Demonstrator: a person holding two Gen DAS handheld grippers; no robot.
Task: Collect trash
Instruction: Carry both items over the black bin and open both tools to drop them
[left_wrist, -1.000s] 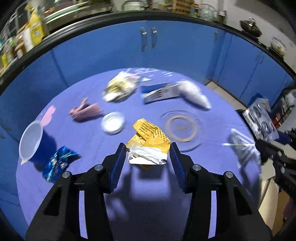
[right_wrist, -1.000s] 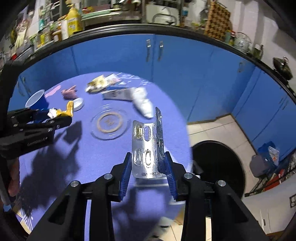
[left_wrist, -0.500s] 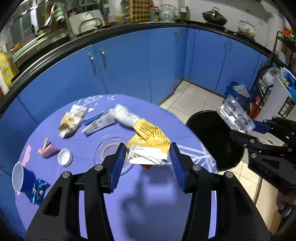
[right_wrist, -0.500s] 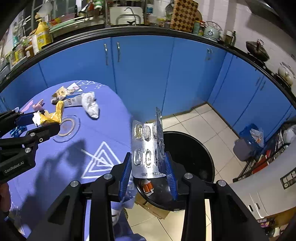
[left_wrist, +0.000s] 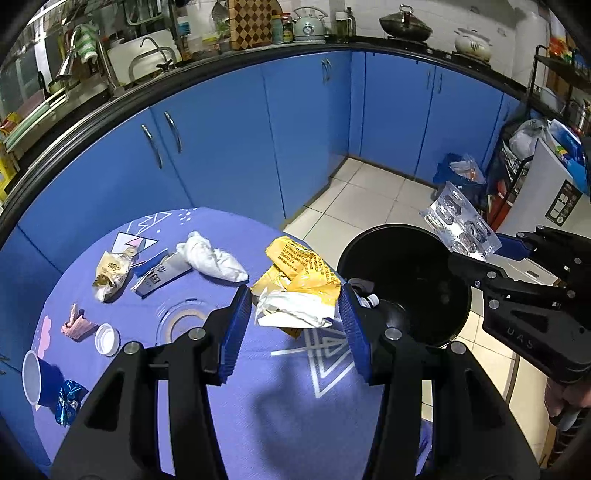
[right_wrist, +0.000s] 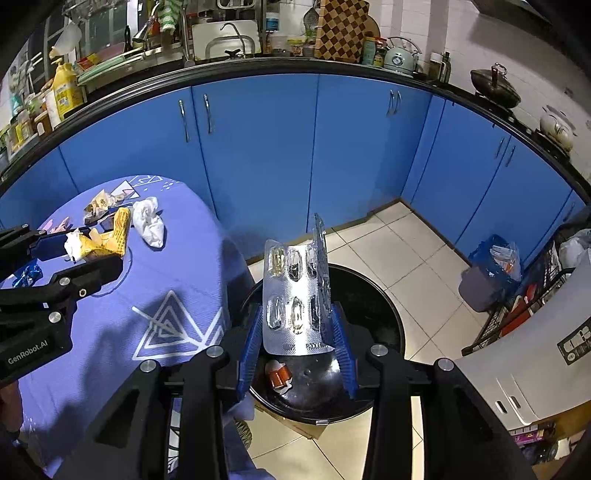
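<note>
Trash was held in both claws. The left claw (left_wrist: 293, 317) pinched a crumpled yellow wrapper (left_wrist: 299, 284) with white paper bunched under it, held above the purple tabletop (left_wrist: 258, 406) near the edge that faced the black bin (left_wrist: 406, 280). The right claw (right_wrist: 297, 339) pinched a silver blister pack (right_wrist: 295, 299), folded so that one flap stood upright, and held it directly over the open mouth of the bin (right_wrist: 369, 295), which stood on the tiled floor (right_wrist: 417, 236) just beside the tabletop (right_wrist: 110, 314). Inside the bin lay a small orange and white scrap (right_wrist: 279, 374).

In the left wrist view the blister pack (left_wrist: 458, 225) showed at the right, above the bin's far rim, gripped by the right claw (left_wrist: 476, 254). In the right wrist view the left claw (right_wrist: 79, 251) came in from the left with the yellow wrapper (right_wrist: 110, 236).

Farther back on the tabletop lay a white crumpled tissue (left_wrist: 210, 258), touching a flat grey and blue carton (left_wrist: 159, 275), and beside that a tan wrapper (left_wrist: 110, 273). Toward the left edge were a pink scrap (left_wrist: 75, 325), a white lid (left_wrist: 107, 334), a blue cup (left_wrist: 35, 378) and a shiny blue foil wrapper (left_wrist: 68, 400). Blue cabinets (left_wrist: 295, 129) stood beyond.
</note>
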